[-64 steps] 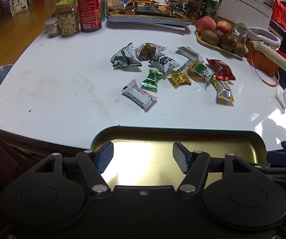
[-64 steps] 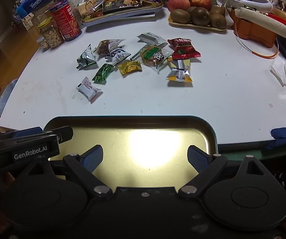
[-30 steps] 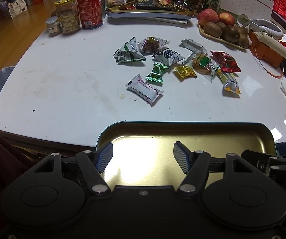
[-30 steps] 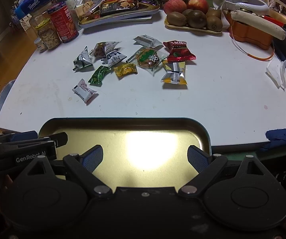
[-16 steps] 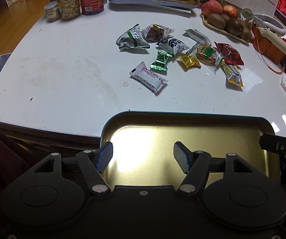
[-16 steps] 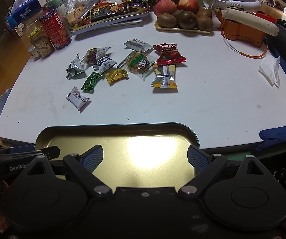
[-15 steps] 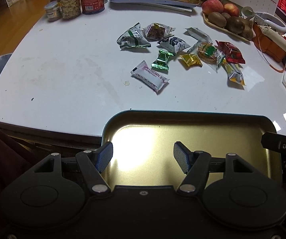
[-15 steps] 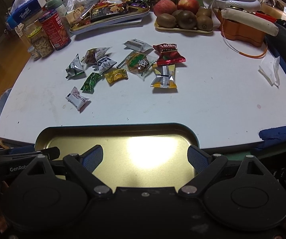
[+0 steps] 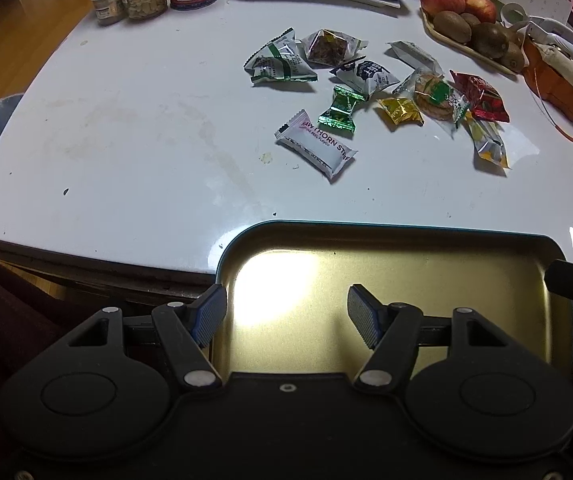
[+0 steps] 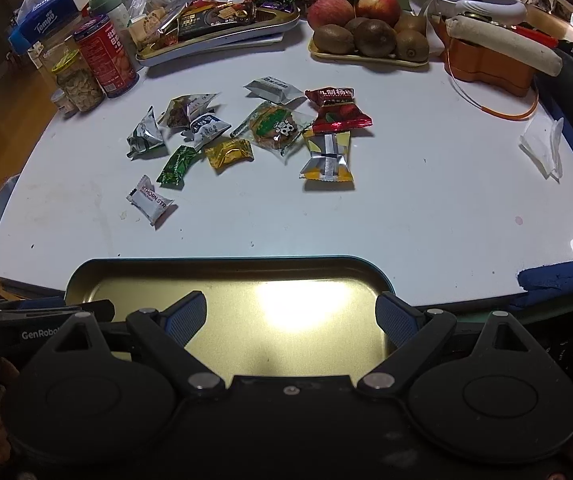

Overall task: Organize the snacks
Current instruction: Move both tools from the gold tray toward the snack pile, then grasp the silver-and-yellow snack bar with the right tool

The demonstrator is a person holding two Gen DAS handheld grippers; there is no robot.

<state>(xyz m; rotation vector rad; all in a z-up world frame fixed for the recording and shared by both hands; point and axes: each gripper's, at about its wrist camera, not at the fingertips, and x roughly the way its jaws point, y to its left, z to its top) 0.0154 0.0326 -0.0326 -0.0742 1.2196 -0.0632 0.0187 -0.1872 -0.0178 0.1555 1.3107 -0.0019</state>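
— Both cameras are now sitting higher and further over the bench than two seconds back, and the shallow gold-coloured metal tray (image 9: 398,252) is showing more of its floor, right?

— Yes. In the left wrist view the left gripper (image 9: 286,312) is hovering over the tray's near left part, its jaws released, nothing between them. In the right wrist view the right gripper (image 10: 290,316) is likewise hanging spread wide over the tray (image 10: 230,270), gripping nothing.

— Where are the snacks lying?

— All well beyond the tray's far rim, on the glossy white bench (image 9: 126,128). Nearest is the white hawthorn-strip packet (image 9: 315,145), ahead of the left gripper. Just behind it is lying the green foil candy (image 9: 340,110), then the gold foil candy (image 9: 400,110) to its right.

— And ahead of the right gripper?

— The silver-and-yellow pouch (image 10: 327,156) is lying almost straight ahead, touching the red wrapped sweet (image 10: 339,110) behind it. The clear-wrapped round biscuit (image 10: 274,124) is sitting just left of those. A plate of apples and kiwis (image 10: 366,32) is standing at the far edge.
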